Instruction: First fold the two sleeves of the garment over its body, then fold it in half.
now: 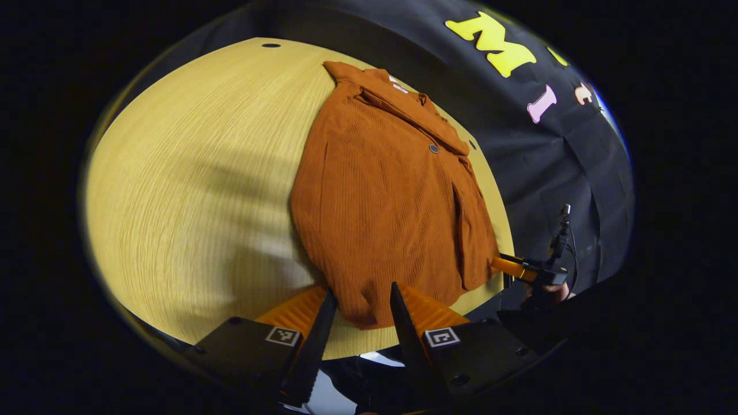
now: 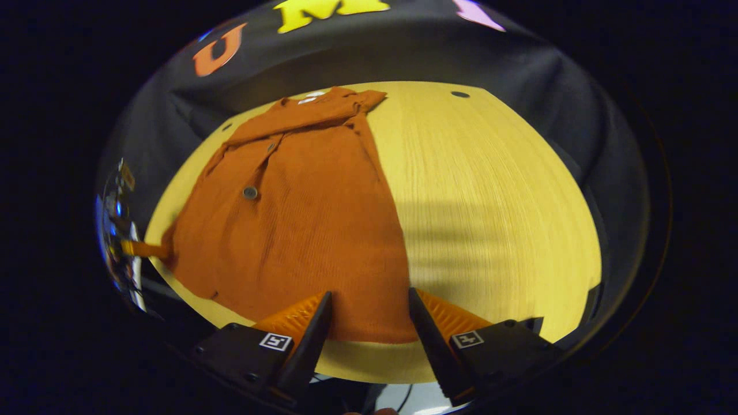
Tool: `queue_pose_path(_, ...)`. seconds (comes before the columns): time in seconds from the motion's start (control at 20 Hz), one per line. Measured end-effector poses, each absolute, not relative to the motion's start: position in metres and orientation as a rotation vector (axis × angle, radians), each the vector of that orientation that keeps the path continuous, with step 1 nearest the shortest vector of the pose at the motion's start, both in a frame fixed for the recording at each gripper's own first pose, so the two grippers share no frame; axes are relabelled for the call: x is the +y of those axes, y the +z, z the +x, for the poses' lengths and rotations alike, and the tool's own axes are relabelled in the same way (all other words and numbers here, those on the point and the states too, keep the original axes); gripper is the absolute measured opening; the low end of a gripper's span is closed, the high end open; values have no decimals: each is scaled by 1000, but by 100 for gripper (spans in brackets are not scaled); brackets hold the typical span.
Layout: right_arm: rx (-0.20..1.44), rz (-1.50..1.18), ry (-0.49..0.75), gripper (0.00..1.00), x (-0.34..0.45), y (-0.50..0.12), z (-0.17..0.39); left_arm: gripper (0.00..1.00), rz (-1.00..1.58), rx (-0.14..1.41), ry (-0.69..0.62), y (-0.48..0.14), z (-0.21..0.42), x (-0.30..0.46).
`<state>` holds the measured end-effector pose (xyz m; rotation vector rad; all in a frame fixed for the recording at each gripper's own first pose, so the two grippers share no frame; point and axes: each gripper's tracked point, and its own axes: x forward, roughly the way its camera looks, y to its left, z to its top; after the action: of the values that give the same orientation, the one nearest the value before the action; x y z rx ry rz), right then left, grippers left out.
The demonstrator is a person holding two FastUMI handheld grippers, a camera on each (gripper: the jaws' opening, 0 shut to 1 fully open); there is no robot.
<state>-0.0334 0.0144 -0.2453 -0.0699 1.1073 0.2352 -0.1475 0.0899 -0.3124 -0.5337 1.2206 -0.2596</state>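
Rust-orange ribbed button-up garment (image 1: 386,196) lies flat on the round pale-yellow wood-grain table (image 1: 190,190), collar toward the table's far edge, hem at its near edge. Both sleeves look already folded over the body; sleeve edges are hard to separate from the ribbed cloth.

Left gripper (image 1: 360,311) sits at the hem corner, jaws parted, cloth lying between the fingers; actual pinch not visible, can't tell contact. In the left gripper view the other gripper shows at the garment's far hem corner, mostly cut off at the table's edge, with part of a hand (image 1: 556,291) behind it.

Right gripper (image 2: 369,314) is spread wide at the hem edge, hem between the fingers, not clamped.
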Motion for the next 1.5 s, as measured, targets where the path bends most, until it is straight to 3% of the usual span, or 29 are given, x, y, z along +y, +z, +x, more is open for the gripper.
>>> queue_pose_path(0.1,1103,-67,246,60,27,-245,-34,49,-519,1223,-229,-318,-145,93)
queue_pose_path(0.15,1105,-54,229,47,26,-245,-33,33,-517,1223,-224,-319,-144,93)
queue_pose_path(0.2,1115,-30,212,47,25,-245,-32,24,-515,1222,-223,-318,-144,93)
queue_pose_path(0.25,1111,-25,196,47,24,-245,-28,22,-511,1225,-213,-320,-142,94)
queue_pose_path(0.4,1133,46,174,9,28,-245,-31,11,-505,1232,-188,-322,-143,96)
queue_pose_path(0.55,1179,148,168,7,36,-240,-38,5,-497,1247,-196,-315,-148,96)
queue_pose_path(0.6,1176,176,163,0,37,-236,-37,4,-499,1242,-206,-310,-148,97)
queue_pose_path(0.9,1176,295,194,0,47,-190,-50,4,-552,1217,-247,-270,-166,108)
queue_pose_path(1.2,1163,499,239,1,52,-98,-55,3,-456,1158,-432,-191,-188,97)
queue_pose_path(1.5,1113,521,350,0,63,-29,-21,4,-421,1012,-456,-121,-139,102)
